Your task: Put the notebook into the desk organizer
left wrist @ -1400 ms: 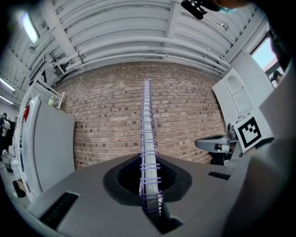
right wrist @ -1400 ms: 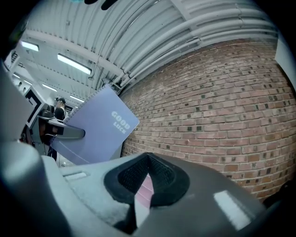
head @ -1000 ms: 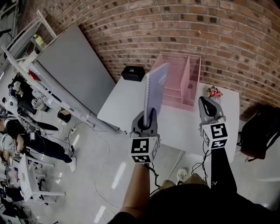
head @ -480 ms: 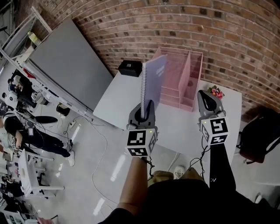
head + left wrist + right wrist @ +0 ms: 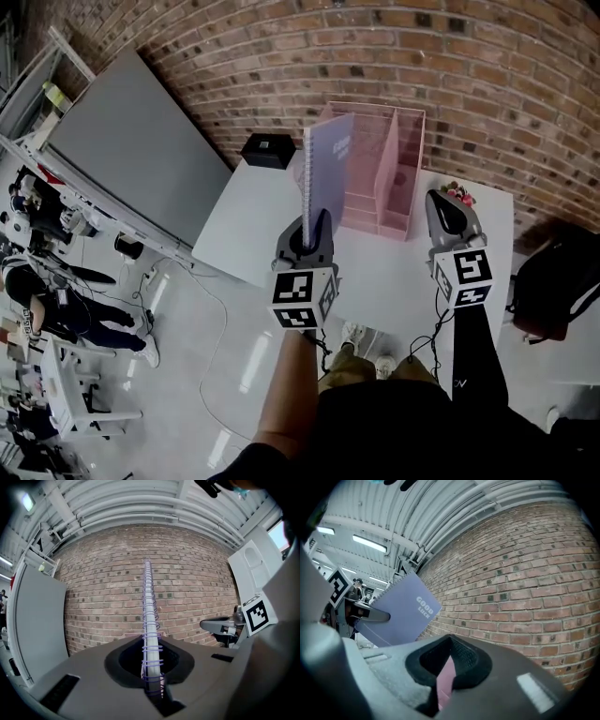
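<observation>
Notebook (image 5: 328, 173) stands upright in the left gripper (image 5: 314, 230), whose jaws are clamped on its lower edge near the spiral. It is lifted above the white table (image 5: 244, 216), on the near side of the pink desk organizer (image 5: 398, 178). In the head view its purple cover overlaps the organizer's left part, so I cannot tell if the two touch or if there is a gap. In the left gripper view only the spiral binding (image 5: 150, 620) is seen, edge-on. The cover is hidden behind it, and the bottom of the spiral sinks into the slot between the jaws.

The right gripper (image 5: 448, 214) is held level to the right of the notebook, over the table and just near the organizer's right corner. In the right gripper view its jaws (image 5: 445, 667) are together except for a thin slit, and nothing is held in them. A pink strip shows through the slit, too little to say which part of the organizer it is. The same view shows the cover (image 5: 401, 616) with the words "GOOD LUCK"; its lower left corner is covered by the left gripper.

A small black box (image 5: 265, 150) sits at the table's far left corner. A small red and pink thing (image 5: 457, 194), perhaps flowers, lies beside the right gripper and is too small to read. The person's body hides the near edge of the table.
</observation>
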`<state>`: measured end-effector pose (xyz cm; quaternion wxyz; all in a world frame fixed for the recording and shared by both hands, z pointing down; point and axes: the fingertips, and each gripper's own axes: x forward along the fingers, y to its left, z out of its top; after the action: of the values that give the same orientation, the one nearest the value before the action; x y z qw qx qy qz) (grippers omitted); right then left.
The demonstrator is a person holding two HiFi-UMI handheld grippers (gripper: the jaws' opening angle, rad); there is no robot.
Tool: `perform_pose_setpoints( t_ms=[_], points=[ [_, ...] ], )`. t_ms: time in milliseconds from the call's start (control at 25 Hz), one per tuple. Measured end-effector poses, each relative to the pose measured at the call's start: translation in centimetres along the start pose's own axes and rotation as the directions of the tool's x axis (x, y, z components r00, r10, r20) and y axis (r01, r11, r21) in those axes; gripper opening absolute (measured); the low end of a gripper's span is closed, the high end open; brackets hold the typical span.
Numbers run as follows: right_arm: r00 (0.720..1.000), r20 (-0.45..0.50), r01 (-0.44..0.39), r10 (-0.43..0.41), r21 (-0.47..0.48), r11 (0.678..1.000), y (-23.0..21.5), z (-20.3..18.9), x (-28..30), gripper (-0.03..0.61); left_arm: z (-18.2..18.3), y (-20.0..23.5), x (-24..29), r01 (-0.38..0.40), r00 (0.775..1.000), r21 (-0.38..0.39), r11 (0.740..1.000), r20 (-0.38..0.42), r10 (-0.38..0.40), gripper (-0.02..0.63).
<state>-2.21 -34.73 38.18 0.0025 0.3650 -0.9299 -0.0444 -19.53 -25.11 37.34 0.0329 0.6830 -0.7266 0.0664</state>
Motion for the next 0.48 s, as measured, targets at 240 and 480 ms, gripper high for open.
perform_pose_setpoints(
  t_ms=[240, 480],
  points=[
    [0.999, -0.023, 0.043, -0.043, -0.005, 0.999, -1.7, -0.4, 1.7, -0.002, -0.6, 0.2, 3.7, 0.063, 0.998, -0.023, 0.998, -0.019, -0.063, 0.035],
    [0.995, -0.035, 0.09, -0.09, -0.002, 0.996, -3.1, -0.3, 4.4, 0.0, -1.0, 0.5, 7.9, 0.162, 0.985, -0.06, 0.985, -0.055, -0.165, 0.036]
  ],
)
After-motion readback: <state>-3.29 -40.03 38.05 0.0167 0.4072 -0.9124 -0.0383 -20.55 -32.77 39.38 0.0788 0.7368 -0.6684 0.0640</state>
